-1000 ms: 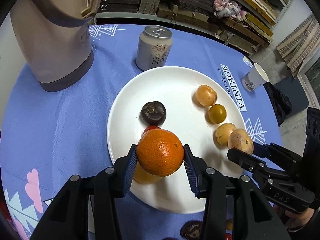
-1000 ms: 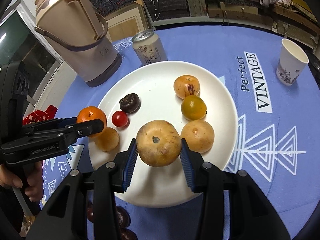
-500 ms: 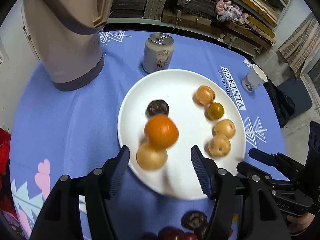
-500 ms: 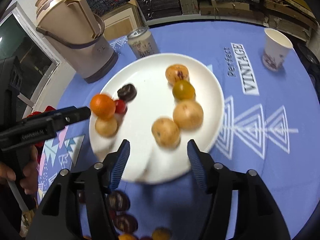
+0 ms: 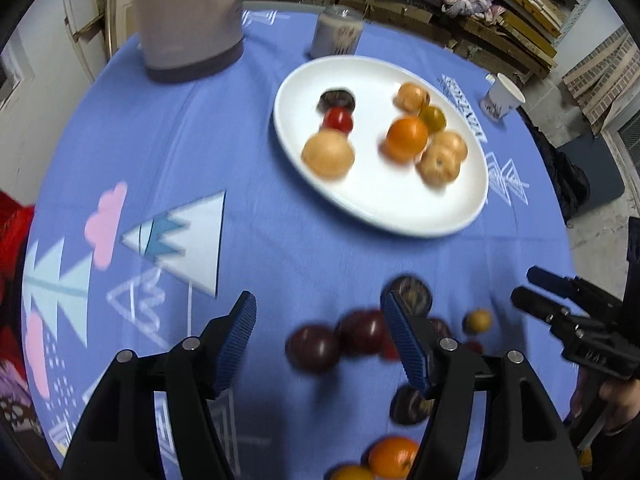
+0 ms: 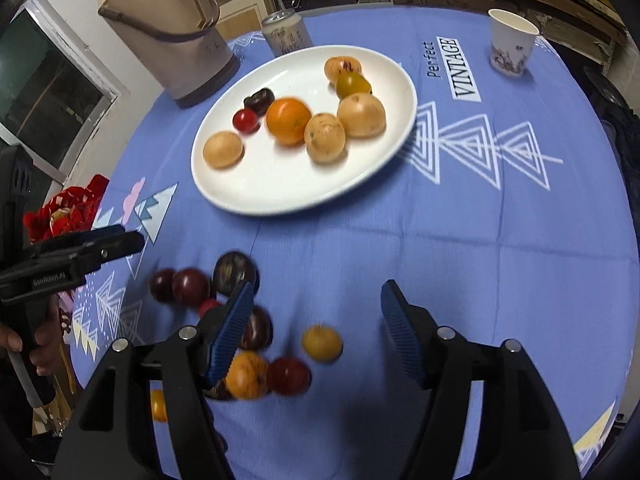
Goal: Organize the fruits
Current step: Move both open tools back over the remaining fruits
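Round glossy orange (image 6: 289,121) lies on white plate (image 6: 280,196); left gripper (image 5: 320,340) and right gripper (image 6: 316,322) angled downward, jaws just opened, empty.

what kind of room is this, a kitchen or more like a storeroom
Probably a storeroom or workshop corner with a table set up in it, not a kitchen: stacked lumber and cardboard on shelves stand behind the round table's blue printed tablecloth, and a bare brick wall shows at the side.
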A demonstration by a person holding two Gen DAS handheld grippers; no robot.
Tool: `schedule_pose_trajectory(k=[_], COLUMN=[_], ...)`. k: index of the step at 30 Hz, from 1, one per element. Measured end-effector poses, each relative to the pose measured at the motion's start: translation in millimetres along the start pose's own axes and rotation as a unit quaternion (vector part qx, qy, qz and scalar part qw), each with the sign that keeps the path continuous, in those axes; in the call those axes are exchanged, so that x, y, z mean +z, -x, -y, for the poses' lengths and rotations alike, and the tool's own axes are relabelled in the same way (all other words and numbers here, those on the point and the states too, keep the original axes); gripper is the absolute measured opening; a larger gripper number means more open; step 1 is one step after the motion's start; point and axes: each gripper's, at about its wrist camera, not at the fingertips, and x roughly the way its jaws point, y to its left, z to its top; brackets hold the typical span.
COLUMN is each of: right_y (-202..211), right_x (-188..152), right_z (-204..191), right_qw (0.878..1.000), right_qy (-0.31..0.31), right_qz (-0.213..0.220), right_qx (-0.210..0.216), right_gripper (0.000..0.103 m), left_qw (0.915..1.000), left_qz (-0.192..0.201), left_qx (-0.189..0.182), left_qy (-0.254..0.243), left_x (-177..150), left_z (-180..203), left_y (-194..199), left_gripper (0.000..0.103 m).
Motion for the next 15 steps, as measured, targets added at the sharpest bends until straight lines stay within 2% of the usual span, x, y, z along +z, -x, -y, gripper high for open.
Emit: schedule_pose_trajectory(k=[6,15], right_y=[9,7], right_x=[-19,-47], right_z=[-12,-20], right_qw=[1.0,1.0], right_qy=[0.012,0.017], right_qz=[-0.004,-0.022], right_qx=[-0.003,-0.008], right_gripper=[0.065,0.065], left_qw=[0.9997,0.9986], left_qz=[-0.008,-0.02], left_qx=[0.001,-0.002], left_qy=[-0.025,-0.049], left_x=[-29,-52], left_z=[0,5], left_y=[11,13], left_gripper=[0.067,0.068])
